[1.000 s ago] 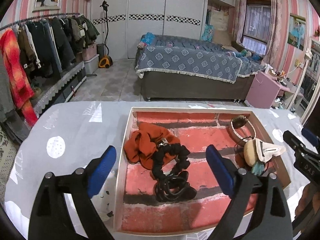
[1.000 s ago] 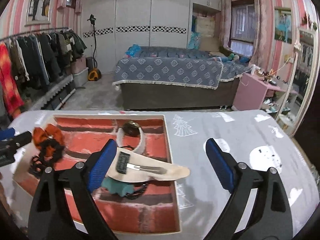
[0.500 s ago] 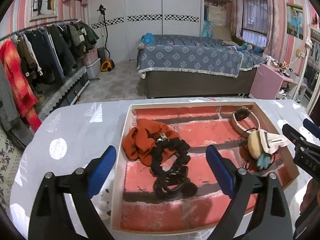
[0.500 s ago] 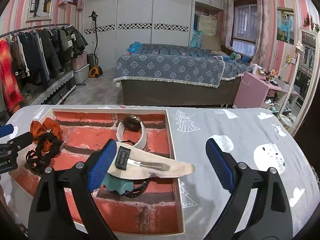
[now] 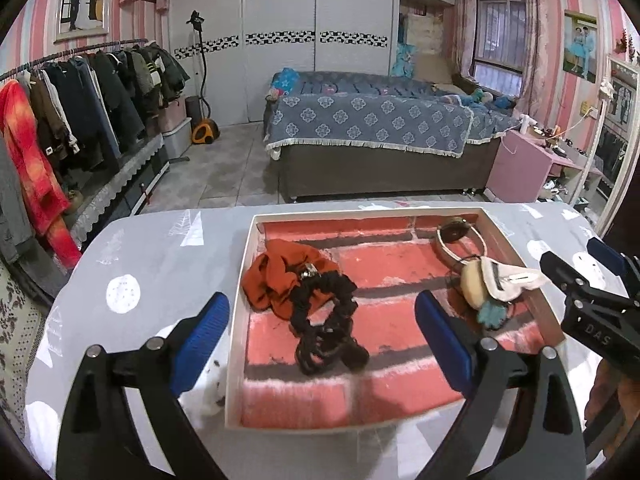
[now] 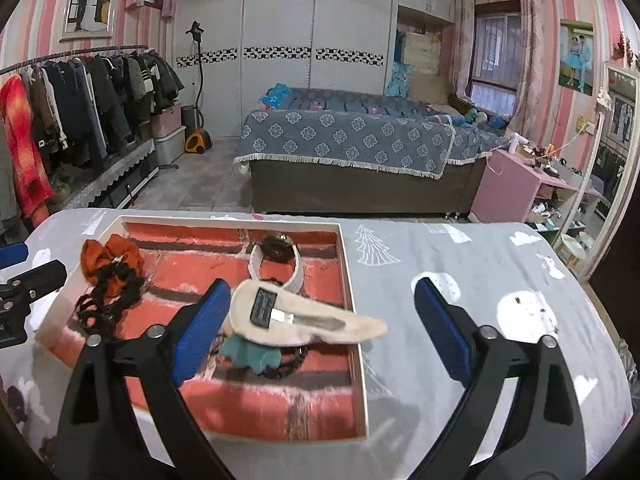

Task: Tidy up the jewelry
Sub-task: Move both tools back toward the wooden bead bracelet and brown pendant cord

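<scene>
A shallow tray (image 5: 236,320) with a red brick-pattern floor and pale walls sits on the grey surface (image 5: 152,256), which is printed with white trees and snowmen. At the tray's left lies an orange fabric scrunchie (image 5: 280,272), touching a black ruffled scrunchie (image 5: 324,300) just nearer, with more black hair ties (image 5: 320,350) bunched at its near side. At the far right corner of the tray a white band with a dark round piece (image 5: 454,234) stands on edge. Nearer on the right, a cream fuzzy hair clip (image 6: 304,320) with a dark label and a metal bar rests across a teal piece (image 6: 250,354) and a dark beaded loop (image 6: 294,360); its right end overhangs the tray's right wall.

The left tongs (image 5: 322,332) hover wide apart over the near left of the tray, holding nothing, the left blue pad above the surface outside the tray wall, the right pad over the brick floor. The right tongs (image 6: 322,328) are also spread wide and empty, the left pad just beside the round end of the fuzzy clip, the right pad over the bare surface to the right of the tray
</scene>
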`<state>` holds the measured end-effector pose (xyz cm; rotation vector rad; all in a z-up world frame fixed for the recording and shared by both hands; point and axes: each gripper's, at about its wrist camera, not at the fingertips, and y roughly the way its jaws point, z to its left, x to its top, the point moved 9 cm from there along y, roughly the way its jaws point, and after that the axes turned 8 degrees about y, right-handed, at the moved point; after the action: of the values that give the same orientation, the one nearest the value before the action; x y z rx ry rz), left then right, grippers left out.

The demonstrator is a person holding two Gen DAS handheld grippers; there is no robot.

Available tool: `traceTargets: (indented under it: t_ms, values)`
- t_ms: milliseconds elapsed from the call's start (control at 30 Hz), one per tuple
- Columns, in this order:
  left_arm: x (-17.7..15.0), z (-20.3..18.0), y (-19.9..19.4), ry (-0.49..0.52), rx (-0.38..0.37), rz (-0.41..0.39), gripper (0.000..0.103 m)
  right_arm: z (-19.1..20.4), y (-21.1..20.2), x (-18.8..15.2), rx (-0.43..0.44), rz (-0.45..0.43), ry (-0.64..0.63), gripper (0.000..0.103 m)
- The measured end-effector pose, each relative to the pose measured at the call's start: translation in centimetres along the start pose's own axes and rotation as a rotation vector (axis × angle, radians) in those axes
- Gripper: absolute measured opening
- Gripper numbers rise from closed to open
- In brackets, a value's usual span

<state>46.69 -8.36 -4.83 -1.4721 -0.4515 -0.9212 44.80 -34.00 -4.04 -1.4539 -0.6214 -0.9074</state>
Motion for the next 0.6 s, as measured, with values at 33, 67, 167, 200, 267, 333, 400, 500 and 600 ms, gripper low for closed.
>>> traceTargets:
  t_ms: [33, 67, 167, 200, 267, 333, 400, 500, 600]
  values:
    - [-0.1, 0.1, -0.7, 0.004, 0.004, -0.001, 0.092, -0.2, -0.9, -0.1, 0.004, -0.002, 0.004, 0.096]
    - [-0.3, 0.2, -1.4, 0.006, 0.01, -0.003, 0.092, -0.3, -1.6, -0.2, 0.005, -0.006, 0.005, 0.098]
    - [-1.1, 0.8, -3.5, -0.007, 0.021, -0.005, 0.094, -0.9, -3.7, -1.3, 0.012, 0.01, -0.004, 0.099]
    - [-1.6, 1.0, -4.3, -0.022, 0.027, -0.002, 0.095, -1.1, -4.1, -1.7, 0.013, 0.018, -0.007, 0.099]
    - [-2.5, 1.6, -5.5, -0.041, 0.028, 0.001, 0.096, -1.6, -5.4, -3.1, 0.017, 0.037, -0.014, 0.099]
    - [-3.3, 1.7, -6.5, -0.051, 0.021, 0.005, 0.096, -2.3, -6.5, -4.4, 0.009, 0.056, -0.021, 0.099]
    - [-4.1, 1.7, -7.5, -0.055, 0.011, 0.005, 0.096, -2.7, -7.5, -5.6, 0.004, 0.065, -0.025, 0.099]
    - [-5.5, 1.3, -9.0, -0.046, -0.003, 0.001, 0.096, -3.6, -9.5, -7.6, -0.008, 0.068, -0.015, 0.099]
    - [-7.6, 0.7, -10.2, -0.028, -0.009, 0.011, 0.096, -4.2, -11.0, -9.2, -0.021, 0.068, -0.007, 0.099]
